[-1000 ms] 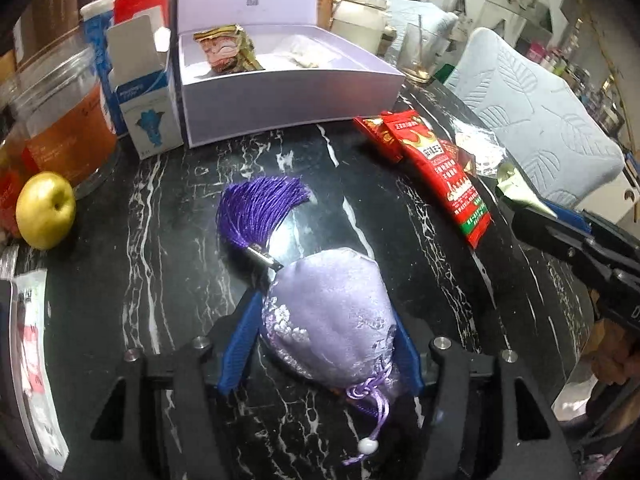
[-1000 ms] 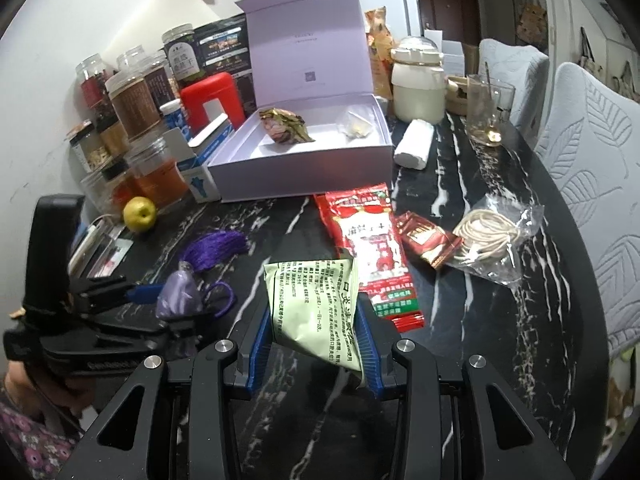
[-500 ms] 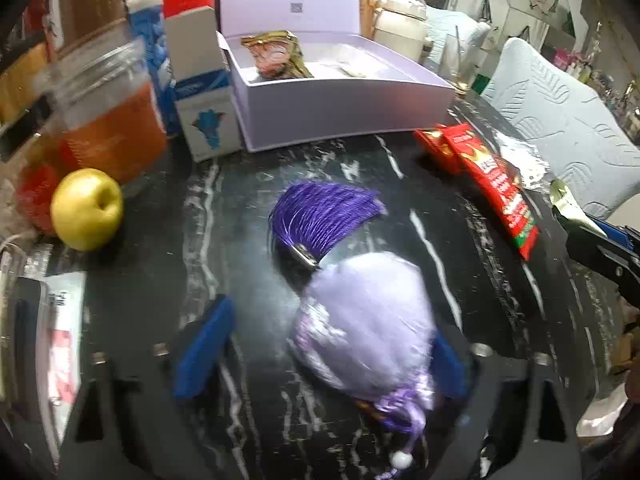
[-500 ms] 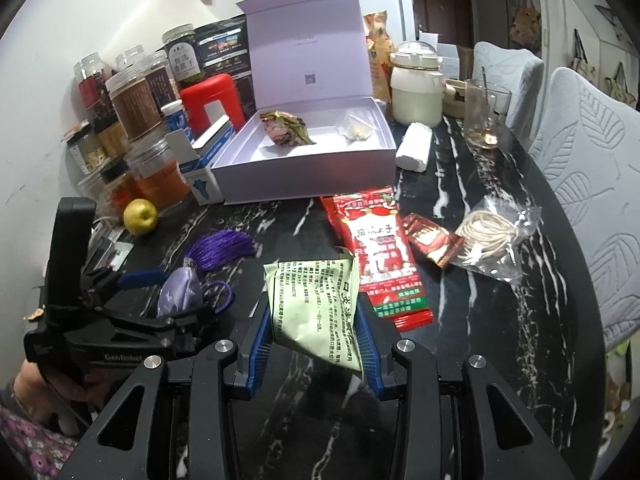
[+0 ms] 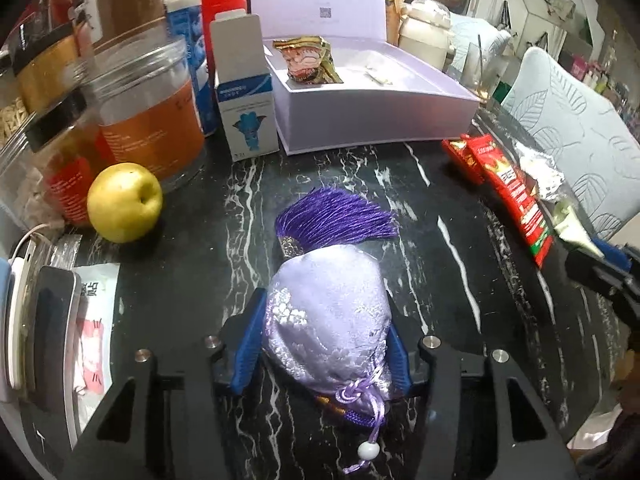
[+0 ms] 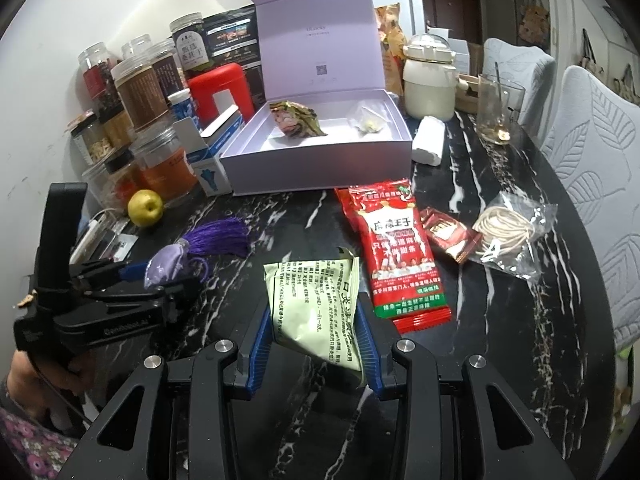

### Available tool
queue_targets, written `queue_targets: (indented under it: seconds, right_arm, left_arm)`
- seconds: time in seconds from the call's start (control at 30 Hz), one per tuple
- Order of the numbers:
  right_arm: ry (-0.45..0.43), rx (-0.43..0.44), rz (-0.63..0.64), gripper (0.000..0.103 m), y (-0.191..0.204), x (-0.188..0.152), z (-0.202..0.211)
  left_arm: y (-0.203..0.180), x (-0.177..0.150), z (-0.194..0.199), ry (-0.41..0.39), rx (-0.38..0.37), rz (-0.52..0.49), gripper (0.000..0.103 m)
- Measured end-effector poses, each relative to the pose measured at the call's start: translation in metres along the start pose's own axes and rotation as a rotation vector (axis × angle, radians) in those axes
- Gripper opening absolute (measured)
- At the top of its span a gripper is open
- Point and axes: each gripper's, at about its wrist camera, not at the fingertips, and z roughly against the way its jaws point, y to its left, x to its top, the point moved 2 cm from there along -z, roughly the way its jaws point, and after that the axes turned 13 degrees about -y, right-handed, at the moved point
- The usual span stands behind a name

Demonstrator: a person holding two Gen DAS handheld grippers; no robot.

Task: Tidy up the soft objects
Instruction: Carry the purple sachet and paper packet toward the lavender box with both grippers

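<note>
We read little with certainty. The red snack packet [image 6: 394,256], lying just beyond the right tongs [image 6: 314,344] to their right, carries large white Chinese characters, "麻辣王子". The pale green sachet [image 6: 316,300] between those tongs bears lines of small Chinese print, too fine to make out. The open lilac box's lid [image 6: 320,36], well beyond, shows a QR code.
</note>
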Motion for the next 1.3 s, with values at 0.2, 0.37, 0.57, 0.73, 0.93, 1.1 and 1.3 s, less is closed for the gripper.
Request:
queue_targets:
  seconds: [0.2,0.37,0.57,0.73,0.93,1.1,1.3]
  right_arm:
    - [-0.002,0.022,-0.002,0.039,0.004,-0.002,0.001]
    - [-0.005,0.044,-0.003,0.039,0.008,-0.004,0.006]
    - [-0.024,0.072,0.018,0.039,0.015,0.000,0.015]
    - [-0.048,0.095,0.042,0.039,0.019,0.008,0.019]
    - [-0.072,0.106,0.070,0.039,0.018,0.028,0.016]
    - [-0.106,0.081,0.063,0.039,0.009,0.050,0.011]
    - [-0.130,0.072,0.060,0.039,0.000,0.079,0.001]
  left_arm:
    - [-0.003,0.011,0.025,-0.033,0.011,-0.019,0.053]
    - [-0.004,0.024,0.052,-0.089,0.000,-0.013,0.053]
    - [-0.005,0.037,0.073,-0.136,0.012,-0.018,0.053]
    - [-0.010,0.051,0.081,-0.181,0.007,-0.033,0.053]
    - [-0.016,0.076,0.076,-0.231,-0.008,-0.061,0.053]
    - [-0.016,0.103,0.066,-0.258,0.001,-0.062,0.053]
    - [-0.017,0.135,0.055,-0.306,-0.003,-0.071,0.053]
